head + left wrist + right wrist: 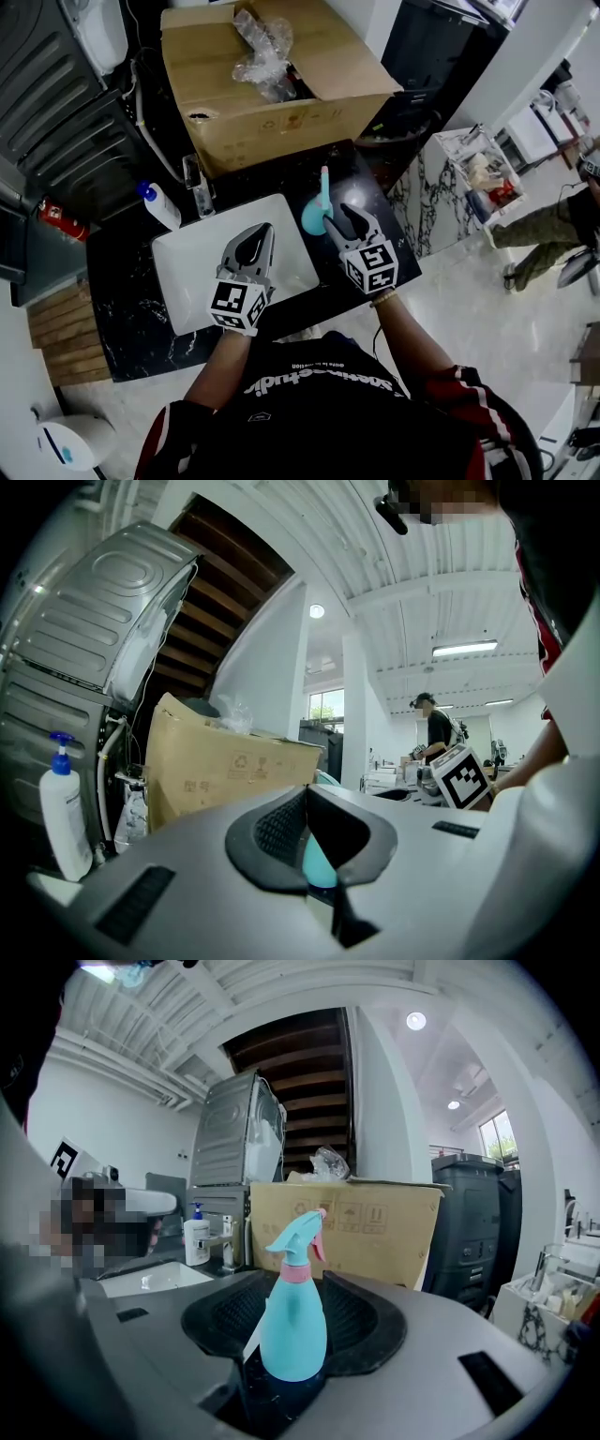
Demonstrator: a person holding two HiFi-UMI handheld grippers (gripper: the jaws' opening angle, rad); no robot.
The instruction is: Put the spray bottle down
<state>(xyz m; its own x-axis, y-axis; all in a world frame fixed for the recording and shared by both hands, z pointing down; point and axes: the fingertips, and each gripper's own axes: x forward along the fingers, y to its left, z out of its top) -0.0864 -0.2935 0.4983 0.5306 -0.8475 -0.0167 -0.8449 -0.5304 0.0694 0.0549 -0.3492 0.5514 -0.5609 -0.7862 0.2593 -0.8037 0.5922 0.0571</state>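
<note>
The teal spray bottle (316, 211) with a pink collar stands upright on the black counter (122, 281), just right of the white sink (187, 272). My right gripper (347, 217) sits right behind it, open. In the right gripper view the spray bottle (292, 1326) stands between the spread jaws of the right gripper (295, 1283), with a gap on each side, and the pads do not press on it. My left gripper (258, 230) hovers over the sink, shut and empty. In the left gripper view a sliver of the spray bottle (319, 864) shows beyond the left gripper (307, 794).
An open cardboard box (272, 84) with plastic wrap fills the back of the counter. A white pump bottle (161, 204) and a faucet (199, 192) stand left of it. A marble-patterned stand (450, 178) is to the right, and a person (553, 225) is at the far right.
</note>
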